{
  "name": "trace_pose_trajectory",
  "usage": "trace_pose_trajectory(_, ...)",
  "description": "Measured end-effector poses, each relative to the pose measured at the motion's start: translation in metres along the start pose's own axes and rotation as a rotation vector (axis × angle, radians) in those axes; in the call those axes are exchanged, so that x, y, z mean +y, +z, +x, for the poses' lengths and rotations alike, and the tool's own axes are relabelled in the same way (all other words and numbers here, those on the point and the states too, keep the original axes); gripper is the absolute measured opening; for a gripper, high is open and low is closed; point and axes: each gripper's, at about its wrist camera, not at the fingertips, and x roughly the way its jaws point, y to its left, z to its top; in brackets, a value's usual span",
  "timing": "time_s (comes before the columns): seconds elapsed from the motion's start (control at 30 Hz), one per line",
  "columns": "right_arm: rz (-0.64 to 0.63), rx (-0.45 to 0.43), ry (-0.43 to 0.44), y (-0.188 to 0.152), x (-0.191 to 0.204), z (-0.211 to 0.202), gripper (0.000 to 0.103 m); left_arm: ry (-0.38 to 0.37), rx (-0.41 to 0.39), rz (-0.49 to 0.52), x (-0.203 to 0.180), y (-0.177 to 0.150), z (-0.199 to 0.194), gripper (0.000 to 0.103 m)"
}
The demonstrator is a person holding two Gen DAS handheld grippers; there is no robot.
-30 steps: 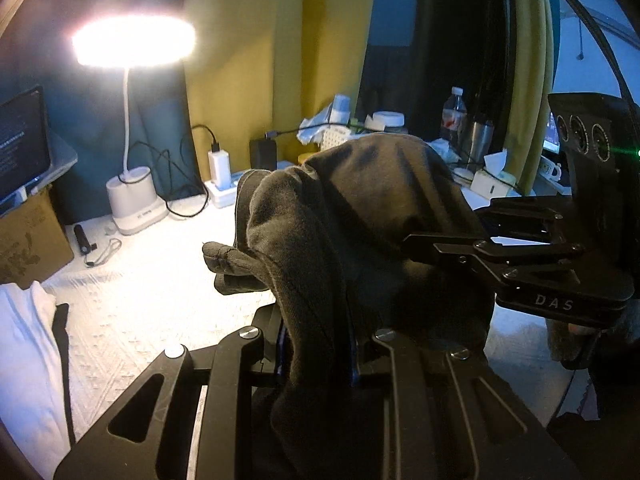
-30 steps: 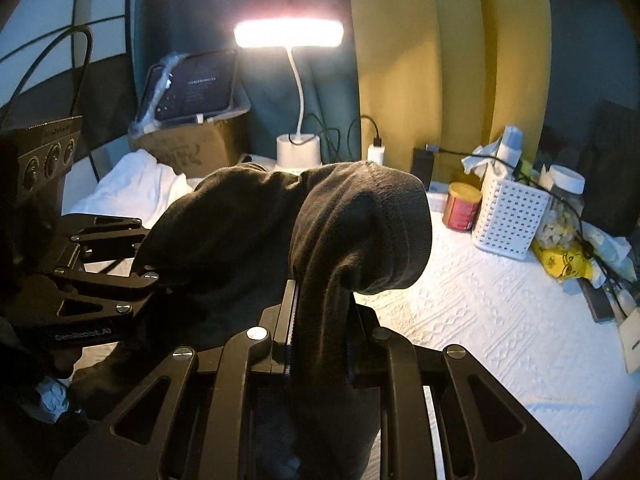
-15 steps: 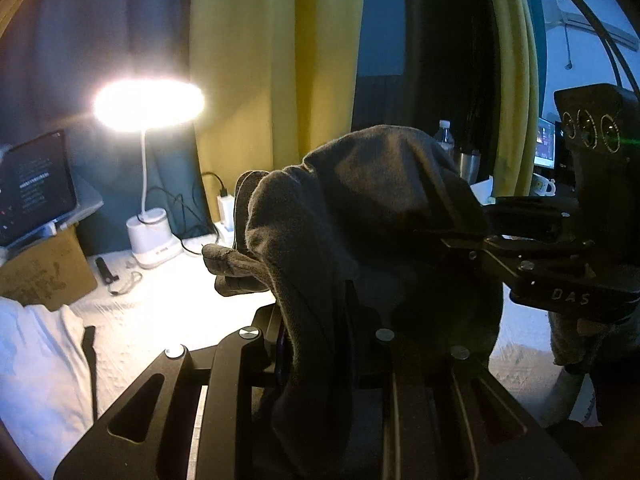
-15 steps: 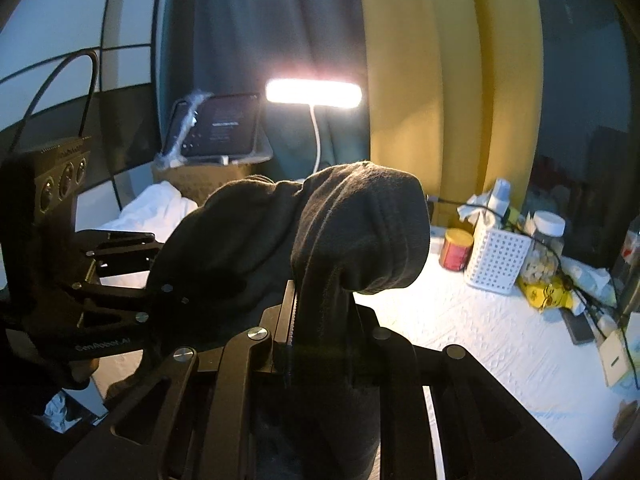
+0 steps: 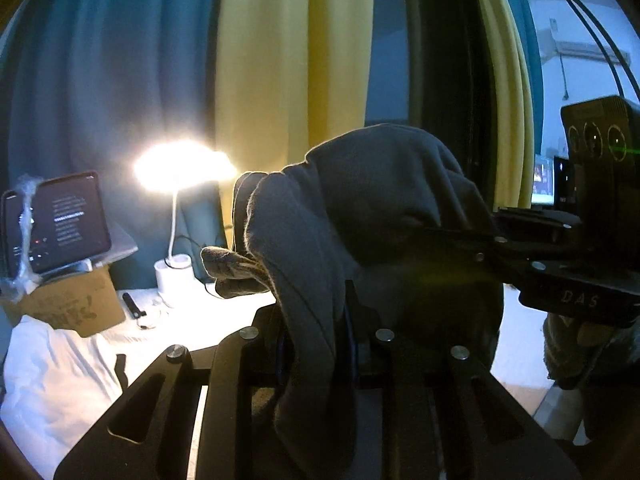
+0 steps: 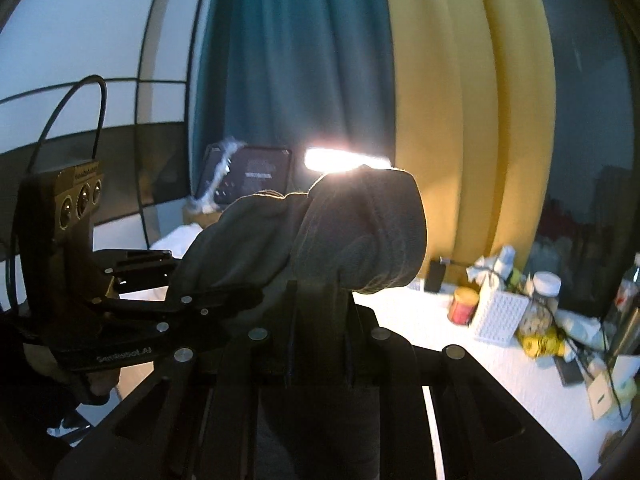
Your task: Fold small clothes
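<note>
Above the white desk (image 5: 208,322) I hold a dark grey garment (image 5: 360,216) aloft, left tongs (image 5: 316,344) and right tongs (image 6: 316,332) both clamped on it, apparently bunched.

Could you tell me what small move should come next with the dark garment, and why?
Probably draw the two grippers apart to stretch it flat. The left gripper and right gripper are both shut on the dark garment, which hangs bunched between them above the white table.
</note>
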Motion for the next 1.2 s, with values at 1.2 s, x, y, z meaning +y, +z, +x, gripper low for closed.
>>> trace_pose_trajectory(1.2, -0.188, -0.148, 0.304, 0.052, 0.137, -0.003, 0.018, 0.248, -0.012, 0.003, 0.084, -0.011, -0.109, 0.020)
